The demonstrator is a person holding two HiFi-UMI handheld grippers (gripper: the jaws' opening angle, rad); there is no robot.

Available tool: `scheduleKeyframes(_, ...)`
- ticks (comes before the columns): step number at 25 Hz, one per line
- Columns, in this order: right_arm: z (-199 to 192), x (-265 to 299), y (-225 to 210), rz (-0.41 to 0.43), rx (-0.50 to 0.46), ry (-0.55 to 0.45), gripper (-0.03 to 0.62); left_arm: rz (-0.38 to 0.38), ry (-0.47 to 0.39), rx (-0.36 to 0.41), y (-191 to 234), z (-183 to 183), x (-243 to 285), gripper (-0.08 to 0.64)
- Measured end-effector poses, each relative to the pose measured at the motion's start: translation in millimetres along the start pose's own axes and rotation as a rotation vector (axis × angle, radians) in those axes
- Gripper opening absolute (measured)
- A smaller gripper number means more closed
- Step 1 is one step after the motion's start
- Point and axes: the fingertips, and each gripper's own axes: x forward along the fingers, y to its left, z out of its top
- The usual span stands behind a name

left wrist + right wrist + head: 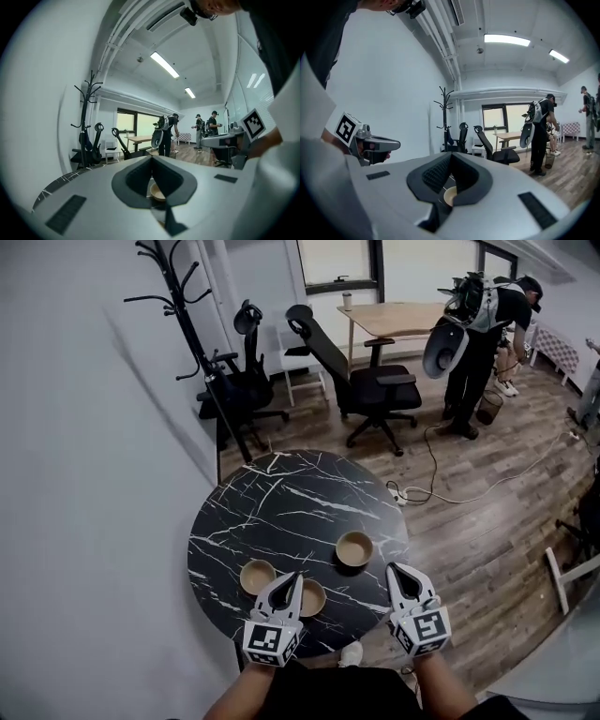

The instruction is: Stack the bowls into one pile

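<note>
Tan bowls (354, 547) sit apart on the black marble desk (281, 502), two near my edge, one further right. My left tongs (292, 579) hover pressed together over the near pair; my right tongs (395, 570), also together, near the third

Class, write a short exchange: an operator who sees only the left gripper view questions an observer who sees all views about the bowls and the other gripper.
Operator: How many bowls are out?
Observer: Three on the table: left bowl, middle bowl, right bowl.
Operator: Any stacked yet?
Observer: No, each sits apart.
Operator: Is the other gripper holding one?
Observer: No, the right gripper is shut and empty, near the right bowl.
</note>
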Motion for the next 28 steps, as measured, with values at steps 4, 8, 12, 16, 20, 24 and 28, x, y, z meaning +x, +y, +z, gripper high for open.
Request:
scheduleKeyframes(4,-12.7,21.2,1.1,0.065,0.012,0.035,0.009,0.051,0.006,-0.005,6.2,-2.0,3.2,0.012)
scheduleKeyframes(8,-34.4,40.6,2.5,0.085,0.051,0.091,0.009,0.085,0.003,-0.007,15.2,-0.7,5.7,0.012)
scheduleKeyframes(12,-56.9,60.7,-0.4,0.067,0.049,0.158,0.009,0.093,0.032,-0.023,24.3,-11.1,5.1,0.012)
scheduleKeyframes(16,-81.0,74.8,-5.5,0.042,0.051,0.222,0.009,0.099,0.048,-0.086,36.4,-21.2,1.0,0.012)
scheduleKeyframes(20,-101.5,88.9,-11.3,-0.008,0.12,0.284,0.011,0.116,0.063,-0.098,49.5,-25.7,0.4,0.012)
scheduleKeyframes(24,-124.2,94.9,-26.8,-0.086,0.178,0.343,0.011,0.105,0.074,-0.112,50.0,-34.3,3.3,0.012)
scheduleKeyframes(28,-149.8,104.0,-42.3,-0.118,0.174,0.415,0.095,0.09,0.06,-0.098,45.3,-30.9,10.2,0.012)
